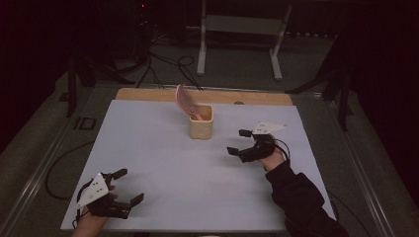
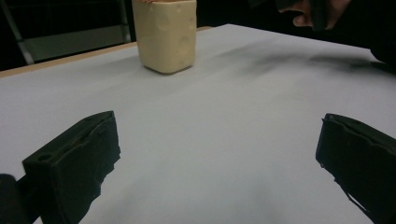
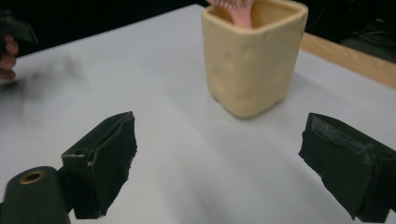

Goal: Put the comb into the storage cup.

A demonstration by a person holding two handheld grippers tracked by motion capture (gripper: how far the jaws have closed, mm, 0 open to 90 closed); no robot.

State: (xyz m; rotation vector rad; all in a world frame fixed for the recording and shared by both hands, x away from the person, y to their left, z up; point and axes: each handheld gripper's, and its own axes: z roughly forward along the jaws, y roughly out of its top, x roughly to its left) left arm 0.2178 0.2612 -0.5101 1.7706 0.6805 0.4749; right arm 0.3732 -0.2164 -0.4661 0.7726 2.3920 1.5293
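While both grippers, left [image 1: 124, 186] and right [image 1: 236, 141], gape empty, the pink plastic comb [image 1: 184, 101] in the cream square cup [image 1: 201, 126] looks light, stiff; pinch its upper edge.

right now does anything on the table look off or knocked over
Nothing stands out. The cream cup stands upright on the white table, with the pink comb leaning out of it. Both the left gripper and right gripper are open and empty.
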